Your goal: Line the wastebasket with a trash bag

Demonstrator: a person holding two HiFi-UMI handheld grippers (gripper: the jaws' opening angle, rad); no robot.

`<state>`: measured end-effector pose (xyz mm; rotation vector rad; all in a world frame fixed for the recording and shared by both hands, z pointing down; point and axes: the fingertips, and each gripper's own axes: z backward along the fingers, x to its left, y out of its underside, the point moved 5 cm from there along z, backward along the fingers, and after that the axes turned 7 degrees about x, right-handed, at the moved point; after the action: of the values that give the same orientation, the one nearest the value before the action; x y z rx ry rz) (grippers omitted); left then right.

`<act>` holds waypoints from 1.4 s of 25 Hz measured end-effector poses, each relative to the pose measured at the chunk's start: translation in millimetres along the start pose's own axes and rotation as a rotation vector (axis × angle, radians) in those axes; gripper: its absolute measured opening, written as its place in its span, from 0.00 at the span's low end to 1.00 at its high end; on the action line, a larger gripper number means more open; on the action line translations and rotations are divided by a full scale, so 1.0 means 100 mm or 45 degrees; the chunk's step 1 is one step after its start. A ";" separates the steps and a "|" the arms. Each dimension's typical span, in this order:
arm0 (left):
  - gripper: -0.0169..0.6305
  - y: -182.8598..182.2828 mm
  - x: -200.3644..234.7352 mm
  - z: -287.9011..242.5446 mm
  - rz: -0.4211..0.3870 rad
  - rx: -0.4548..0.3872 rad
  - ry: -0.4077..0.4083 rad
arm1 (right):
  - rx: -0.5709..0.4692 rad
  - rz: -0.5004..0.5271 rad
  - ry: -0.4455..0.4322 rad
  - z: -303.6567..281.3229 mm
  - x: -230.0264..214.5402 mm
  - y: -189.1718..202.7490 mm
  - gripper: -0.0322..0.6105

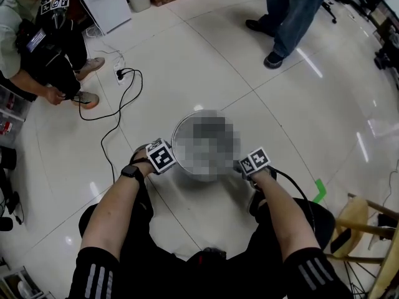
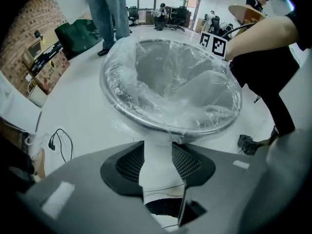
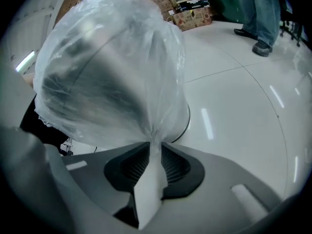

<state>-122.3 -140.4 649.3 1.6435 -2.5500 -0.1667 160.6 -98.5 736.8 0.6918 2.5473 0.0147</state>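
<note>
Subject of inspection: a round wastebasket (image 1: 176, 129) standing upright on the pale tiled floor (image 1: 206, 61), directly in front of the person's knees and between the two grippers. A clear trash bag (image 2: 185, 77) sits in it: in the left gripper view the film is folded out over the rim all round the visible arc and sags into the interior. In the right gripper view the film bulges up in a loose dome on that side and hides most of the basket. The left gripper (image 2: 158, 152) is at the basket's left side, just below the rim, pointing steeply down. Its jaws stand partly apart, and a white band runs on from the film under the rim and fills the gap, with the pads against it, so it reads as a grip on the bag's overhang. The right gripper (image 3: 153, 150) is at the opposite side. Its jaws stand narrowly apart on a gathered pleat of bag film, which necks in at the pad tips and fills the gap. Surroundings: a crouching person (image 1: 37, 48) at the far left, a standing person (image 1: 293, 11) beyond the basket, and a black cable (image 1: 118, 114) trailing across the floor.
</note>
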 end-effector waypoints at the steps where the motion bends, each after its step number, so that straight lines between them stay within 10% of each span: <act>1: 0.29 0.01 0.00 0.00 0.003 0.015 0.003 | 0.002 -0.011 -0.012 0.03 0.00 0.01 0.21; 12: 0.29 0.16 -0.06 0.08 0.002 0.053 -0.006 | -0.091 -0.094 -0.055 0.85 -0.15 0.02 0.35; 18: 0.29 0.31 0.02 0.33 0.081 -0.002 -0.064 | -0.428 0.065 0.196 1.69 0.12 -0.54 0.32; 25: 0.29 -0.14 0.03 1.39 0.126 -0.391 -0.197 | -0.764 0.359 0.279 2.52 1.04 -1.02 0.06; 35: 0.28 -0.30 -0.66 2.75 0.159 -0.884 -0.252 | -1.090 0.518 0.126 3.12 2.06 -0.73 0.06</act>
<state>-108.2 -82.5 371.4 1.2335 -2.2993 -1.1036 117.5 -100.4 358.6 0.8205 2.1206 1.2083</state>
